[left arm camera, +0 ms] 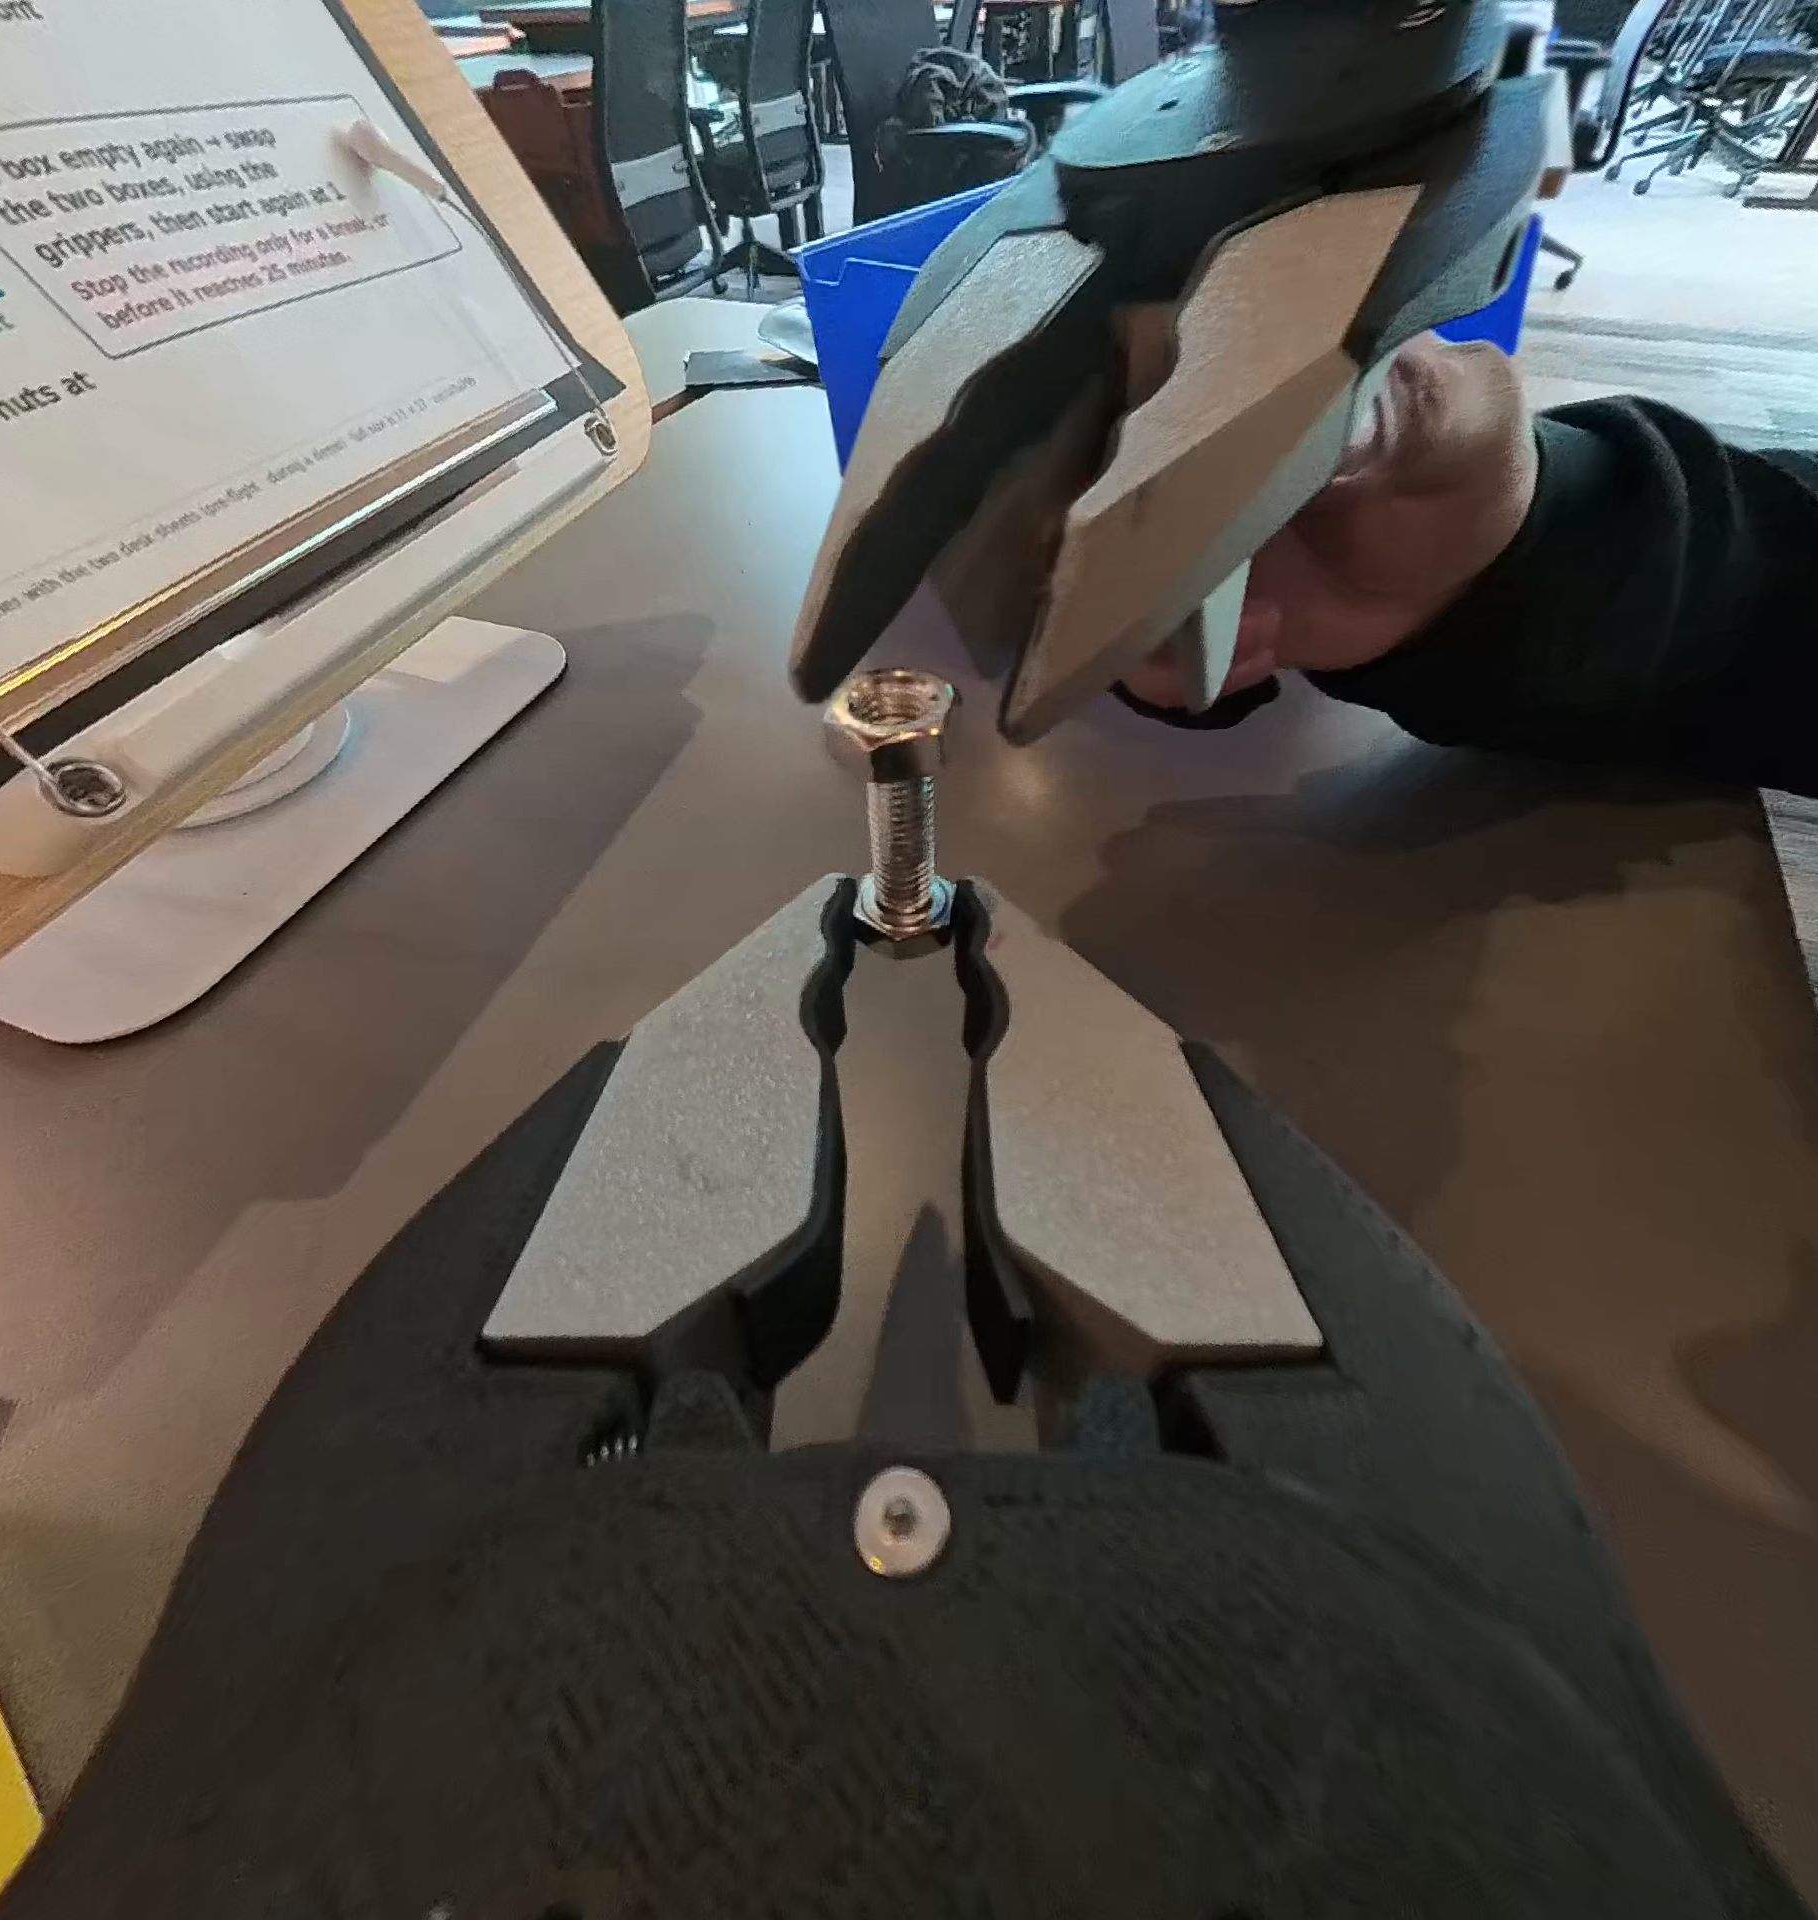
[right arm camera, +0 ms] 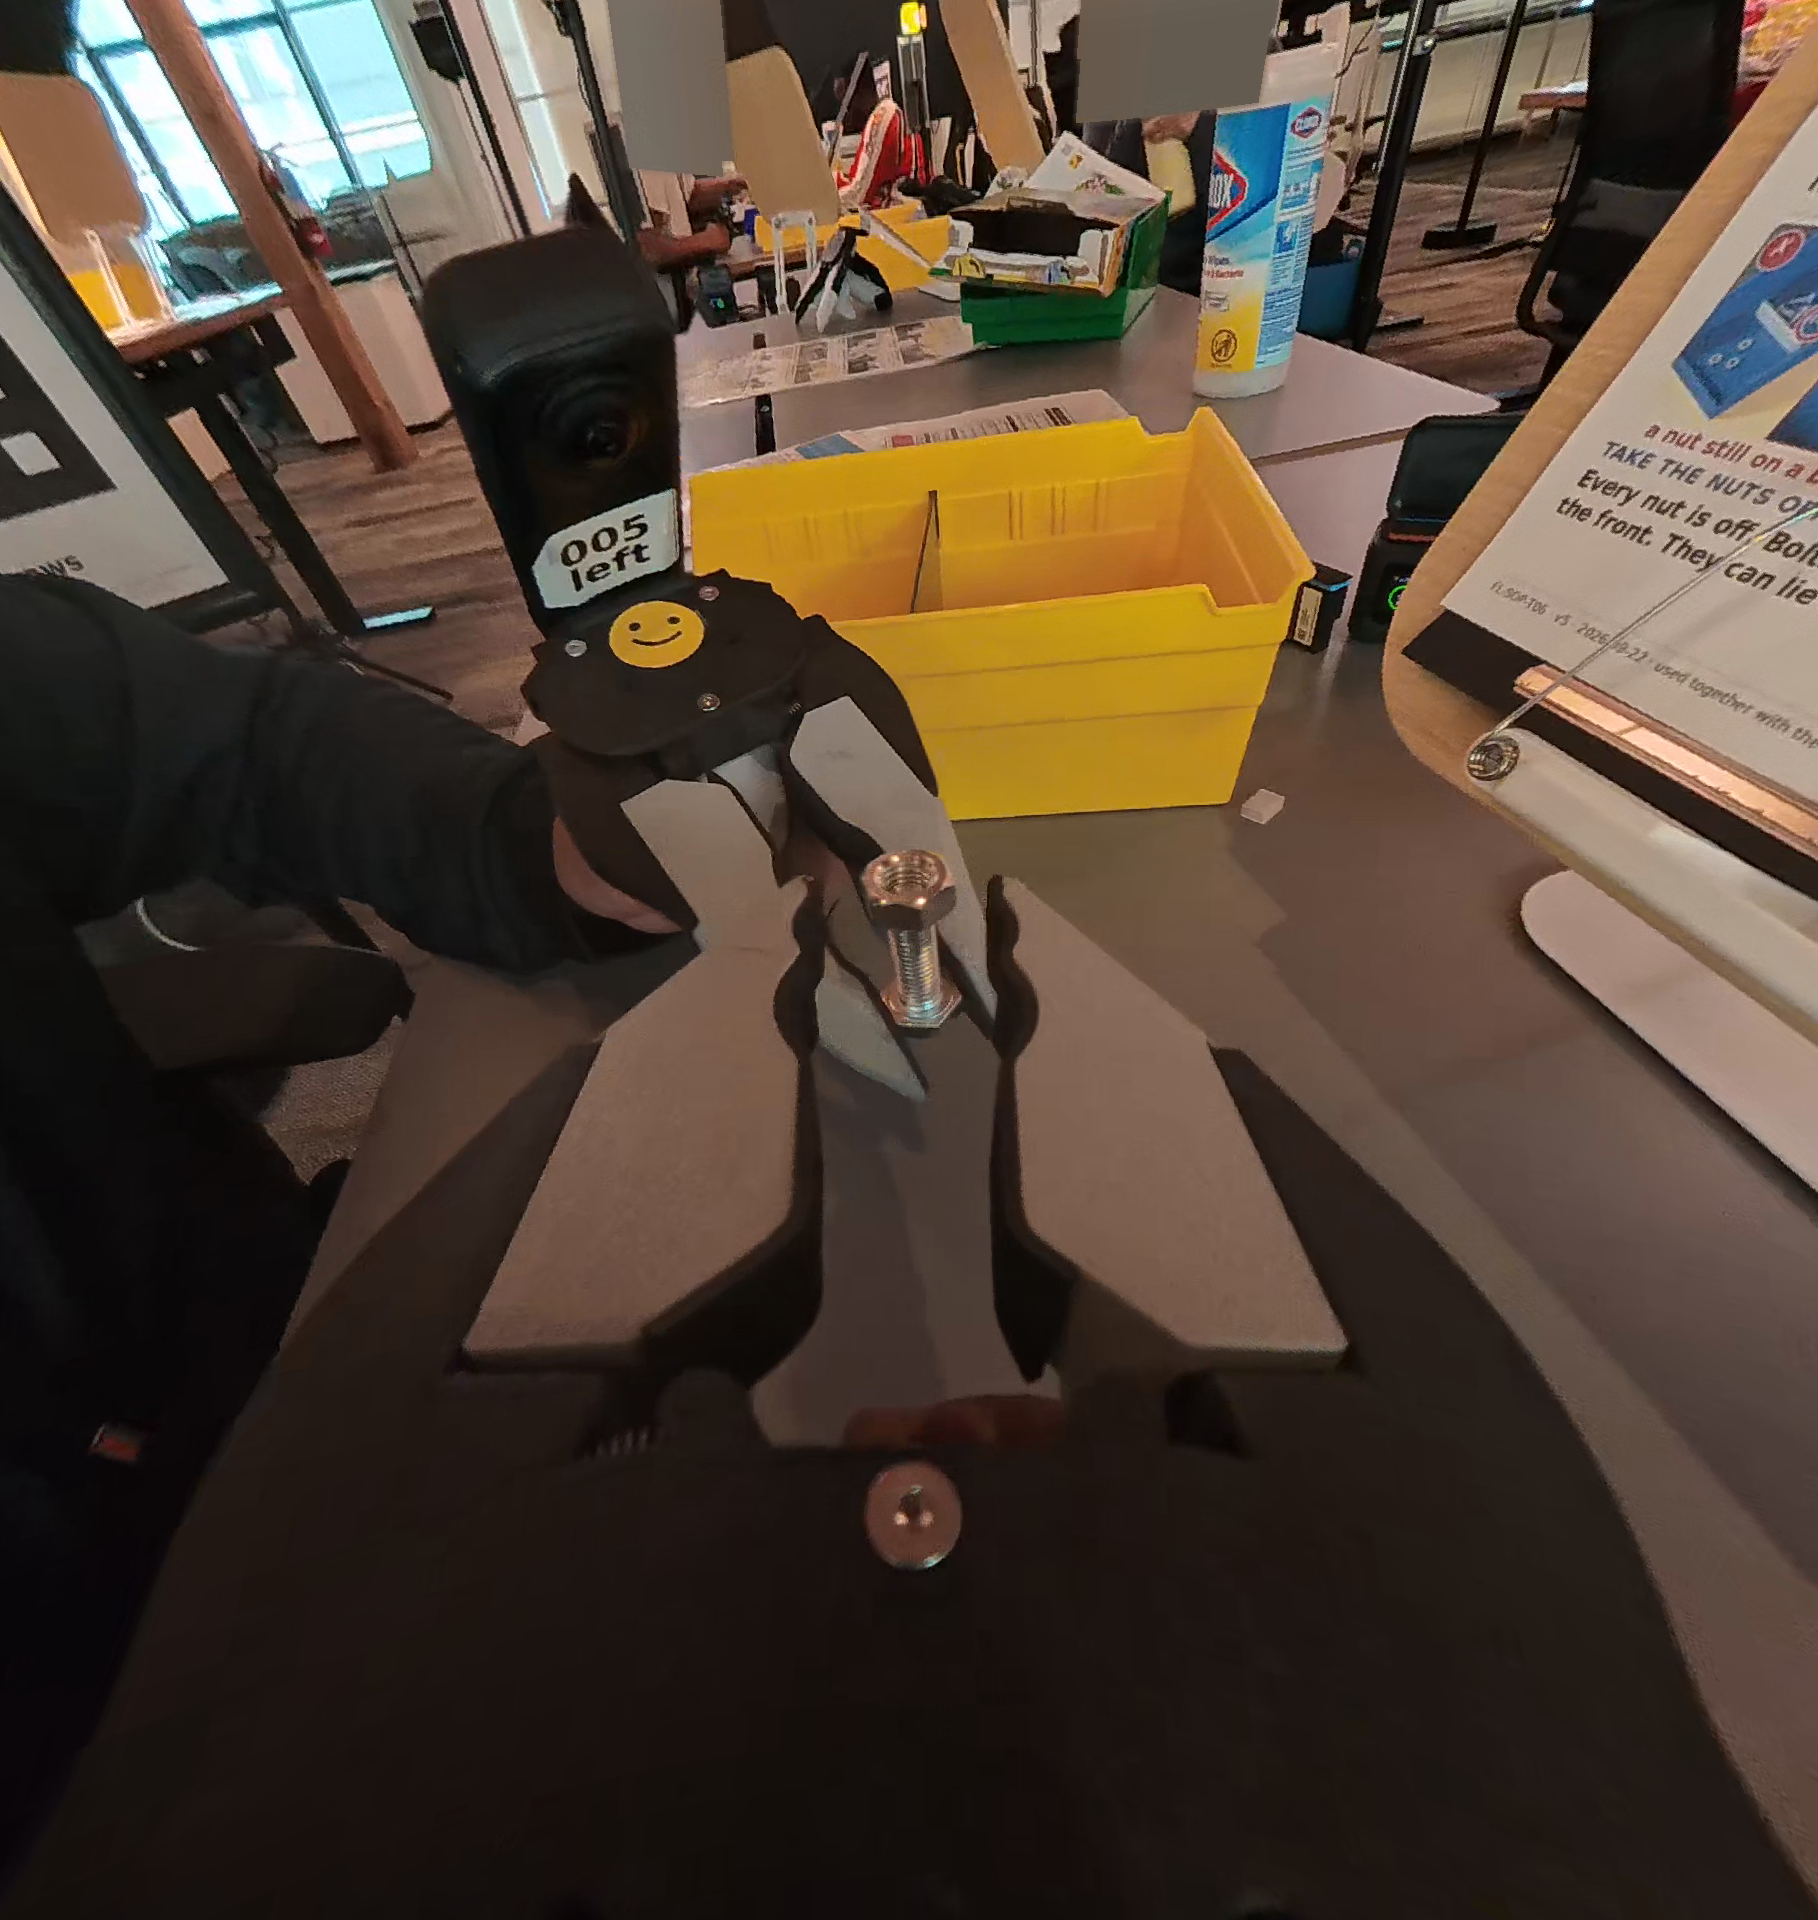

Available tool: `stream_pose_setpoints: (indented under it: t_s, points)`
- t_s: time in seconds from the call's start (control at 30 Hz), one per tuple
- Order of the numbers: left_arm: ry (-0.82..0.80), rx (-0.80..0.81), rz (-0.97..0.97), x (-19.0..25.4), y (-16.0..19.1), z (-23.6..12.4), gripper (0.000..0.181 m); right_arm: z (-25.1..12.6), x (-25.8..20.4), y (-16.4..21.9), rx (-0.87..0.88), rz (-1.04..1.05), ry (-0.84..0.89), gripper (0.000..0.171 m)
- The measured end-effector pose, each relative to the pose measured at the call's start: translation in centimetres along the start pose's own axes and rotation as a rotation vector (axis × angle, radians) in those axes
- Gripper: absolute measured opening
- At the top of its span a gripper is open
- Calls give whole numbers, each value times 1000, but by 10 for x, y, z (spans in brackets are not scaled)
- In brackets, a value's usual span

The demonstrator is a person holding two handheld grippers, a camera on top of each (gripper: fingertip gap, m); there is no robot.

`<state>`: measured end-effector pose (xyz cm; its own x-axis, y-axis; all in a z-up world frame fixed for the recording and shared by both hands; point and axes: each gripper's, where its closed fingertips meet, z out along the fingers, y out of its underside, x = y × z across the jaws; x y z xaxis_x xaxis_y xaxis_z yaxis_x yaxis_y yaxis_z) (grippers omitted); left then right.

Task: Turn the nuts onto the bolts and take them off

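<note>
A silver bolt [left arm camera: 892,831] stands upright with a silver hex nut [left arm camera: 889,717] sitting on the top of its thread. My left gripper [left arm camera: 900,920] is shut on the bolt's hex head and holds it above the grey table [left arm camera: 1300,1039]. My right gripper [left arm camera: 920,698] comes down from the upper right, open, with its tips on either side of the nut. In the right wrist view the nut [right arm camera: 905,883] sits between my right gripper's [right arm camera: 905,914] spread fingertips without touching them. The bolt [right arm camera: 910,961] and the left gripper [right arm camera: 936,1044] show just beyond.
A yellow bin [right arm camera: 988,665] with a divider stands behind the bolt. A blue bin [left arm camera: 863,312] is at the far side. A wooden instruction stand [left arm camera: 261,436] on a white base is at the left; it also shows in the right wrist view [right arm camera: 1663,540]. A wipes canister [right arm camera: 1253,249] stands farther back. The grippers' ends are close to 5 cm from one another.
</note>
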<state>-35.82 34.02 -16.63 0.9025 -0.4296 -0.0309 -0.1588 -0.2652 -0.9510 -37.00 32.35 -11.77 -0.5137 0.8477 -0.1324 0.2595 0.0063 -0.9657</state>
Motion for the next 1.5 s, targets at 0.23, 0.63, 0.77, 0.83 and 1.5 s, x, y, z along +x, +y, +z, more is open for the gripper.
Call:
stream_pose_setpoints:
  t_s: [0.23, 0.63, 0.77, 0.83, 1.5]
  points:
    - [-4, -2, -10, 2, 0, 3, 17, 5, -2, 5, -20, -43, 15, 15]
    - [-49, -40, -54, -10, 8, 7, 17, 21, 23, 23, 10, 111, 170, 8]
    - [-83, -42, -51, -20, 10, 0, 17, 9, 30, 20, 28, 95, 179, 21]
    - [-111, -61, -81, -28, 14, -4, 17, -5, 44, 15, 55, 102, 223, 21]
    - [-309, 70, -153, -73, 2, -30, 17, 88, -54, 121, -537, -195, -32, 37]
